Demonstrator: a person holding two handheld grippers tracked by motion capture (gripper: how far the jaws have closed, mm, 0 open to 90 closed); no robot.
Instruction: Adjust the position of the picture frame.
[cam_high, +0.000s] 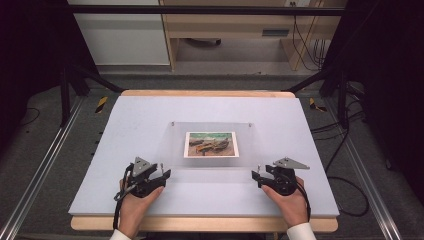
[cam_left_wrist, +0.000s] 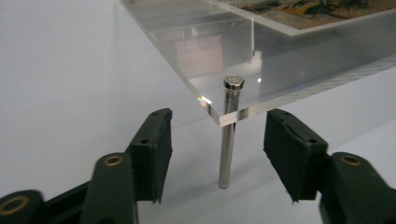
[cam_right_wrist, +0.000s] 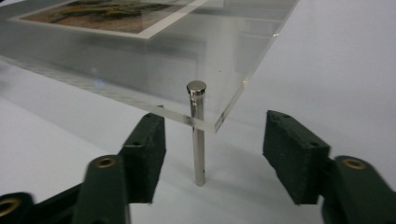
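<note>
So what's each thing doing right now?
Left gripper: open, jaws either side of a metal pin, not touching.
Right gripper: open, the same.
Clear acrylic frame: raised on its pins.
Picture: flat in the frame.

The picture (cam_left_wrist: 322, 9) under the acrylic plate (cam_left_wrist: 224, 56) is cut off by the frame's top edge; its subject is too blurred to identify.
</note>
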